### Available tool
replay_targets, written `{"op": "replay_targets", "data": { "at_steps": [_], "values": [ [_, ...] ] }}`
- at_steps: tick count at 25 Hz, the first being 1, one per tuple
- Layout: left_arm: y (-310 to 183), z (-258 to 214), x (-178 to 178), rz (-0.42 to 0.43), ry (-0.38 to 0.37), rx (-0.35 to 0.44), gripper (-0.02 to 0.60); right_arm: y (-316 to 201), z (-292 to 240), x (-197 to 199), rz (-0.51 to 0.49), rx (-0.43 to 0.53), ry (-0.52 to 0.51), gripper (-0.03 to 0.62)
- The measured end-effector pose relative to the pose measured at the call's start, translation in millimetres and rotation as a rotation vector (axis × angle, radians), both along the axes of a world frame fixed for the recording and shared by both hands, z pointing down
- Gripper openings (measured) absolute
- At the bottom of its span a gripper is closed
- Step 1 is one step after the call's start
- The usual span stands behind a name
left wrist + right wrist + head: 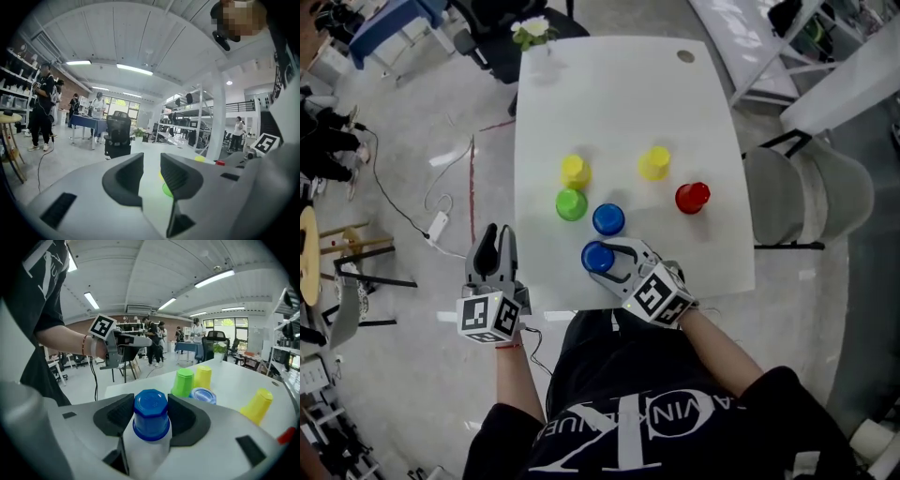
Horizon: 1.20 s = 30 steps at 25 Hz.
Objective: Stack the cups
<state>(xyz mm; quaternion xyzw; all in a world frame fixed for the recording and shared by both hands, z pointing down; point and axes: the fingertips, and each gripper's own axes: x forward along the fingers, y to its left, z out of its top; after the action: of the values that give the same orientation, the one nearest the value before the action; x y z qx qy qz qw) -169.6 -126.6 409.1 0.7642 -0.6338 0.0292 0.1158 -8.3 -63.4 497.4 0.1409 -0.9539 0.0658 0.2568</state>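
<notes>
Seemingly right gripper [150,420] snug round cup [151,404].

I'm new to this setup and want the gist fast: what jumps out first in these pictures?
Bright upturned cups dot the white table: two yellow cups, a green cup, a red cup, two blue. The nearer blue cup stands between the right gripper's jaws; the left gripper hangs off the table's left edge.

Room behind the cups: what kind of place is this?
Most likely a big shared workshop or lab, not a home: tall metal shelves, long ceiling strip lights, and people standing at a blue-covered table.
</notes>
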Motion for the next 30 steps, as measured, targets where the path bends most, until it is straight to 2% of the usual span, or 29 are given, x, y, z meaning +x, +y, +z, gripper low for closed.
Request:
{"op": "replay_targets", "data": {
  "at_steps": [8, 12, 16, 23, 30],
  "values": [
    [37.8, 6.5, -49.8, -0.12, -0.001, -0.012, 0.112, 3.1, 8.3, -54.0, -0.058, -0.011, 0.03, 0.234],
    [48.8, 10.0, -62.4, -0.155, 0.008, -0.014, 0.112, 4.9, 11.5, -60.3, -0.069, 0.011, 0.043, 0.236],
    [50.5, 13.8, -63.8, -0.154, 0.014, -0.02, 0.113, 3.6, 2.9, -58.7, -0.046, -0.01, -0.009, 0.256],
    [37.3, 17.2, -50.0, -0.119, 0.028, -0.023, 0.112, -8.8, -24.0, -18.9, 0.045, 0.009, -0.064, 0.261],
    [17.8, 13.6, -18.2, -0.077, 0.031, -0.016, 0.103, -42.9, -31.8, 73.5, 0.25, 0.043, -0.052, 0.259]
  ]
}}
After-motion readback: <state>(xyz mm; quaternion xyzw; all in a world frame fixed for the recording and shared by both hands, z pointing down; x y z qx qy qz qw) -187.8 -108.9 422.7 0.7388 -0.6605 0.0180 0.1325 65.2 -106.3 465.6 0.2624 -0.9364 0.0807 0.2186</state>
